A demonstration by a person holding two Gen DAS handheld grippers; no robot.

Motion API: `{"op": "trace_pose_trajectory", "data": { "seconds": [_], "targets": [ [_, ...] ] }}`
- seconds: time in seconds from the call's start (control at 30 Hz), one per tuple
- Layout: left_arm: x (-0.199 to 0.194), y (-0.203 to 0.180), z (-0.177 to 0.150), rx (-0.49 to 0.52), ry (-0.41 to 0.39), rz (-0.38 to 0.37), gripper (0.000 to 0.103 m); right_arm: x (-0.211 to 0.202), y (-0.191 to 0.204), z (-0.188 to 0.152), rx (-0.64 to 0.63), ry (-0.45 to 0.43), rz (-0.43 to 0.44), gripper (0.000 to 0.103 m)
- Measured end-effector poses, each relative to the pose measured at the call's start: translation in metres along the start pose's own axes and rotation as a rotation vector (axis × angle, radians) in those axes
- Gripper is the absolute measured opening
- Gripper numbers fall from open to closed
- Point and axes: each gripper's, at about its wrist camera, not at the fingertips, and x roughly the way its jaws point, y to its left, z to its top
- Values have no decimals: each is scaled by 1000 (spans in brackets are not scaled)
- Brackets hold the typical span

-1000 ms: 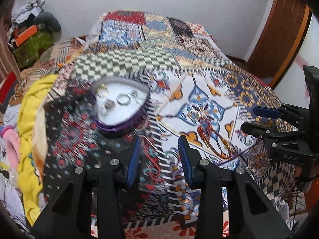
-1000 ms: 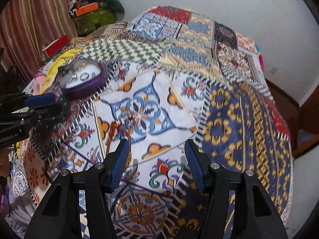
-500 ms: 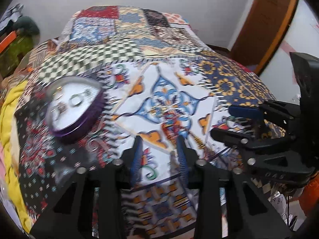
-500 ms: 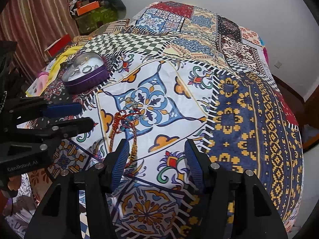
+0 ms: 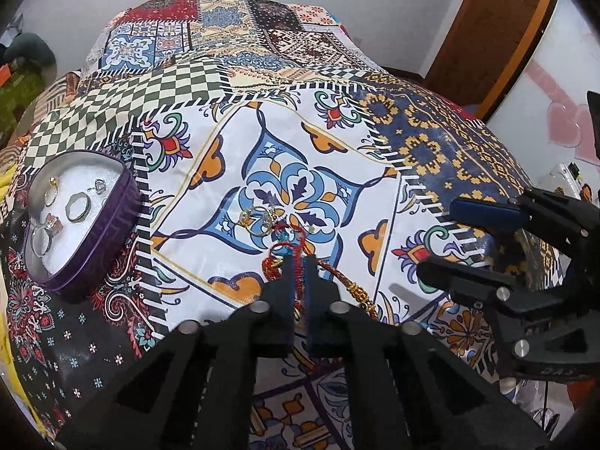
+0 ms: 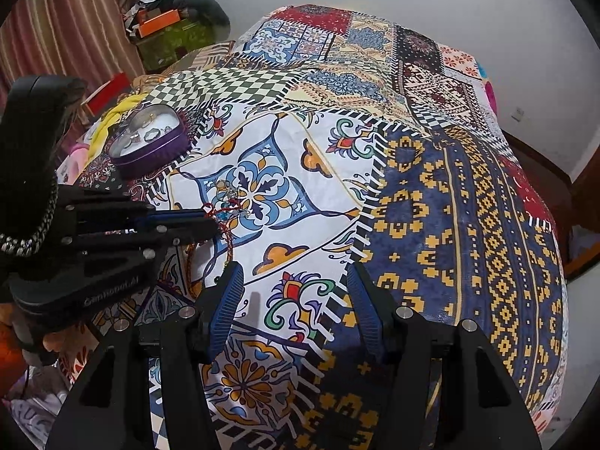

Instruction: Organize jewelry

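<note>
A red thread bracelet (image 5: 285,229) lies on the white-and-blue floral patch of the quilt. My left gripper (image 5: 299,262) is shut on it, the thread pinched between the narrow jaws. Just beyond it lie small gold hoops (image 5: 258,221). A gold beaded cord (image 5: 356,292) trails to the right of the fingers. A purple heart-shaped tin (image 5: 112,225) sits to the left, holding several rings (image 5: 77,206) on white padding. My right gripper (image 6: 294,277) hangs open over the quilt to the right with nothing in it. In the right wrist view the left gripper (image 6: 210,221) reaches in from the left, below the tin (image 6: 157,152).
A patchwork quilt (image 6: 450,206) covers the whole bed. A wooden door (image 5: 487,37) stands at the back right. Yellow cloth (image 6: 120,112), a clutter pile (image 6: 168,26) and a striped curtain (image 6: 75,18) lie beyond the bed's left side.
My left gripper swung right from the tin to the middle patch and shut on the red thread bracelet. The right gripper stayed open and shifted only slightly.
</note>
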Motion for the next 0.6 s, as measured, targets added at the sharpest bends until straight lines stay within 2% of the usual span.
{"op": "trace_pose_trajectory", "data": {
  "seconds": [0.13,0.4,0.6],
  "targets": [
    [-12,2,2,1,-42,9,0,3,3,1,-7,1,15,54],
    [-67,25,7,-65,-163,13,0,13,15,5,-21,21,45,54],
    [-91,45,-1,-106,-194,31,0,19,26,5,-23,54,105,54]
  ]
}}
